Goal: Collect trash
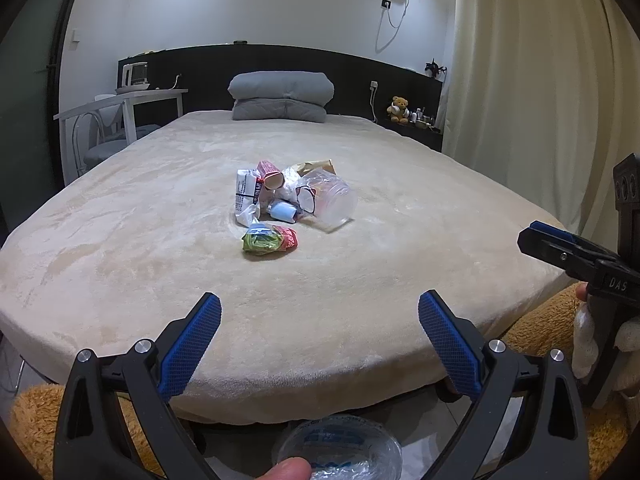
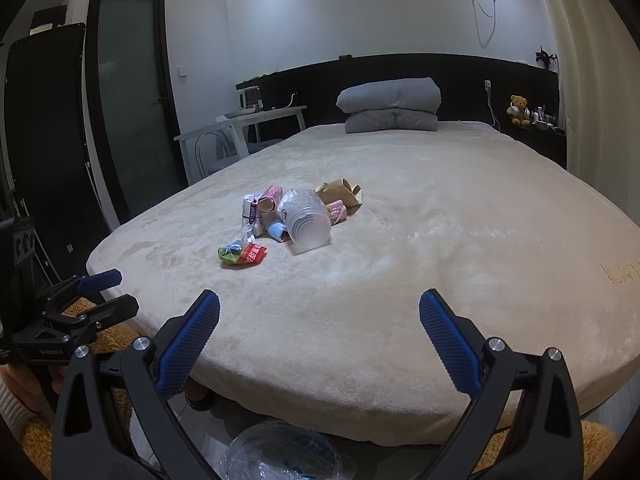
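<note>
A pile of trash lies in the middle of the beige bed [image 1: 120, 264]: a clear plastic cup [image 1: 330, 200] on its side, a green and red wrapper [image 1: 269, 241], a white carton [image 1: 246, 189], a pink box [image 1: 270, 174] and brown paper [image 1: 316, 167]. The same cup [image 2: 306, 220] and wrapper [image 2: 242, 255] show in the right wrist view. My left gripper [image 1: 320, 314] is open and empty over the bed's near edge. My right gripper [image 2: 320, 314] is open and empty too. A clear plastic bag [image 1: 340, 450] sits below the left gripper, and another clear plastic bag [image 2: 280, 456] shows below the right gripper.
A folded grey quilt [image 1: 282, 96] lies at the black headboard. A white table [image 1: 120, 108] with a kettle stands left of the bed. A teddy bear [image 1: 399, 109] sits on the right shelf. Curtains [image 1: 540, 80] hang on the right. A brown fuzzy rug [image 1: 532, 328] lies by the bed.
</note>
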`<act>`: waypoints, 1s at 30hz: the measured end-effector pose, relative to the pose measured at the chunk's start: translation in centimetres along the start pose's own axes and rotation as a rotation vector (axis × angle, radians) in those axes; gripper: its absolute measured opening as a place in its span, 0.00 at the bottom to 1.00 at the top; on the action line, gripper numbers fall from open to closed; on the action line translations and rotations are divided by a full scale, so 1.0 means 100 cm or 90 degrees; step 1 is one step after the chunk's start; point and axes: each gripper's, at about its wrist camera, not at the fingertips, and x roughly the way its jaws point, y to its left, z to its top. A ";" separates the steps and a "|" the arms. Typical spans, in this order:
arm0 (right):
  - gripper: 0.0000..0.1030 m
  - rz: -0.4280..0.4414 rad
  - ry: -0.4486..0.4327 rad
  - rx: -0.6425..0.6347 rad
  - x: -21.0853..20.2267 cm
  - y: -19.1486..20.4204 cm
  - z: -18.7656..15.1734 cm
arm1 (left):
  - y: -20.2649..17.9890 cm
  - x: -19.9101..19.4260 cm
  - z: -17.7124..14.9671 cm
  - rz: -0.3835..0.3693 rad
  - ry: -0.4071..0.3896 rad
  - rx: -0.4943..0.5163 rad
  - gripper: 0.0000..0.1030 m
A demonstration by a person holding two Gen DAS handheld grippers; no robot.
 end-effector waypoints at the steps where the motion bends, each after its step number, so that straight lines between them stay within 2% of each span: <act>1: 0.96 0.011 0.000 0.006 -0.002 0.000 0.000 | 0.000 -0.001 -0.001 0.000 0.001 -0.001 0.94; 8: 0.96 0.036 0.011 0.011 -0.006 0.006 -0.001 | 0.004 -0.001 -0.002 -0.008 0.012 -0.016 0.94; 14: 0.96 0.033 0.065 0.046 0.014 0.002 -0.003 | 0.017 0.004 0.001 -0.042 0.025 -0.053 0.94; 17: 0.96 0.048 0.082 0.057 0.024 -0.002 0.001 | 0.024 0.007 0.002 -0.055 0.041 -0.076 0.94; 20: 0.96 0.064 0.101 0.055 0.039 -0.005 0.010 | 0.030 0.016 0.007 -0.087 0.073 -0.092 0.94; 25: 0.96 0.089 0.125 0.061 0.067 -0.014 0.033 | 0.041 0.031 0.021 -0.122 0.098 -0.117 0.94; 30: 0.96 0.119 0.120 0.024 0.100 -0.019 0.065 | 0.038 0.061 0.041 -0.110 0.149 -0.064 0.94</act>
